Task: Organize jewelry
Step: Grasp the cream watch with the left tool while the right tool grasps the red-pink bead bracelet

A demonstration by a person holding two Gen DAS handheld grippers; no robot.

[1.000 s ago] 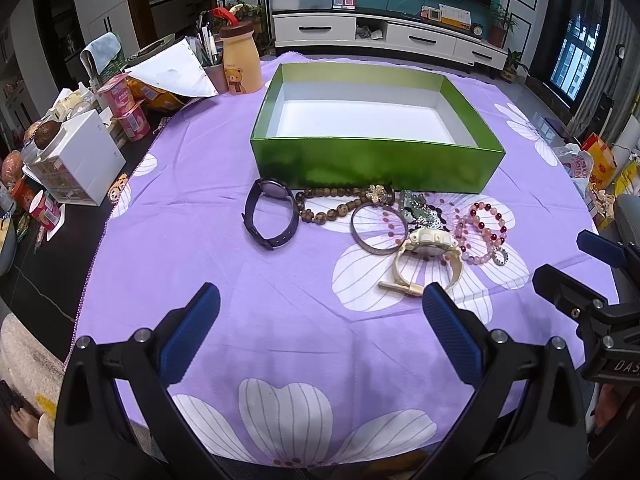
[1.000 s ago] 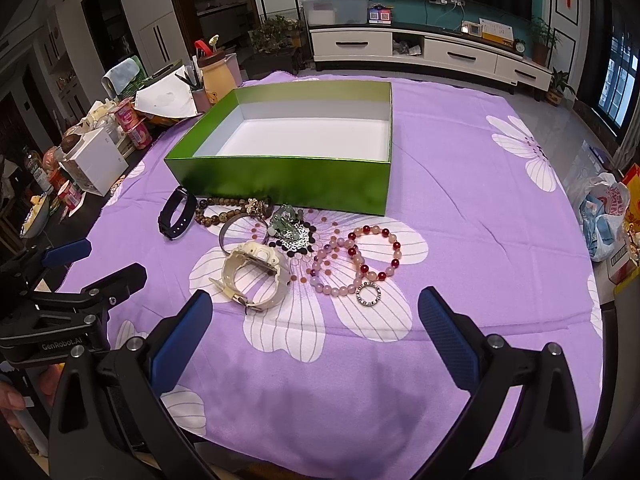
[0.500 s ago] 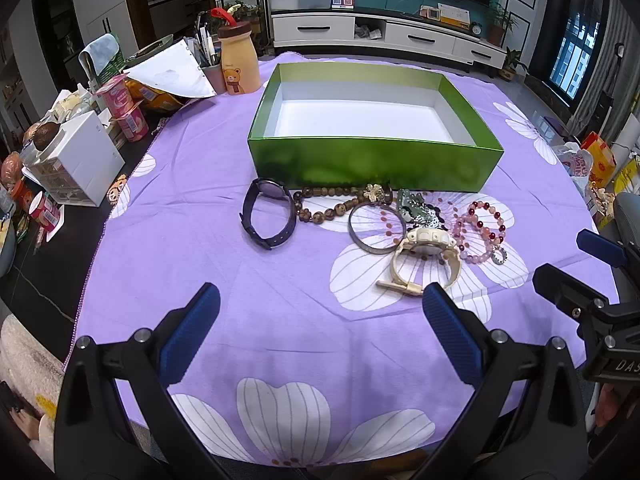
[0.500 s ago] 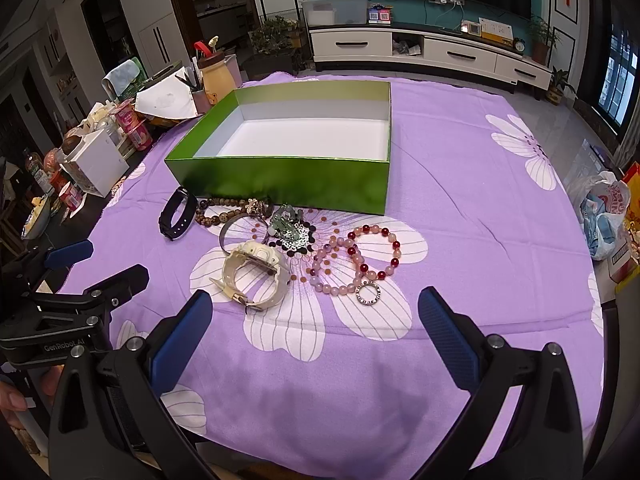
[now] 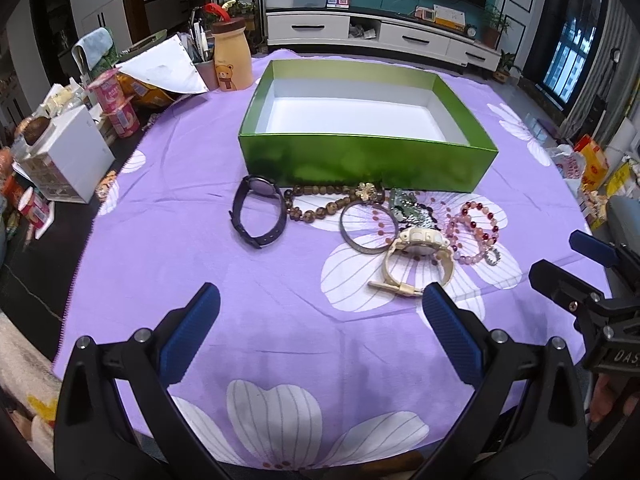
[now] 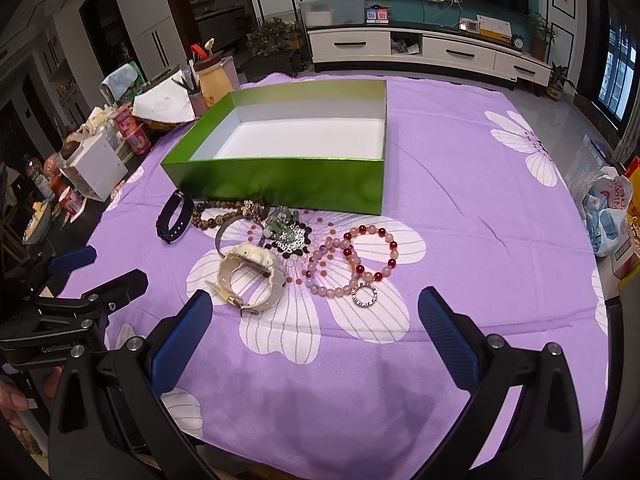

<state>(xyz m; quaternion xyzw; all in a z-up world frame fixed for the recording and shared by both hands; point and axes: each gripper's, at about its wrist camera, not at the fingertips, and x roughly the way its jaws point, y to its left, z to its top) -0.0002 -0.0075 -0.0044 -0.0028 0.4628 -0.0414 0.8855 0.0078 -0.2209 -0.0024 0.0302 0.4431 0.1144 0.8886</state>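
Note:
An empty green box [image 5: 368,160] with a white inside stands on the purple flowered cloth; it also shows in the right wrist view [image 6: 280,184]. In front of it lie a black watch [image 5: 260,216], brown wooden beads [image 5: 320,204], a metal bangle [image 5: 368,228], a cream watch [image 5: 416,252], a green-silver piece [image 5: 408,210], pink and red bead bracelets [image 6: 356,260] and a small silver ring [image 6: 364,295]. My left gripper [image 5: 320,320] is open and empty, near the table's front. My right gripper [image 6: 316,324] is open and empty, just short of the cream watch [image 6: 248,272].
At the left edge stand a bear bottle [image 5: 231,60], a pen cup, snack cups [image 5: 120,108], white paper and a small white drawer box [image 5: 68,160]. A plastic bag [image 6: 608,208] lies off the table at the right. The cloth [image 5: 280,320] hangs over the front edge.
Both grippers have stayed open. The left view has drawn back very slightly; the jewelry and the box have not moved.

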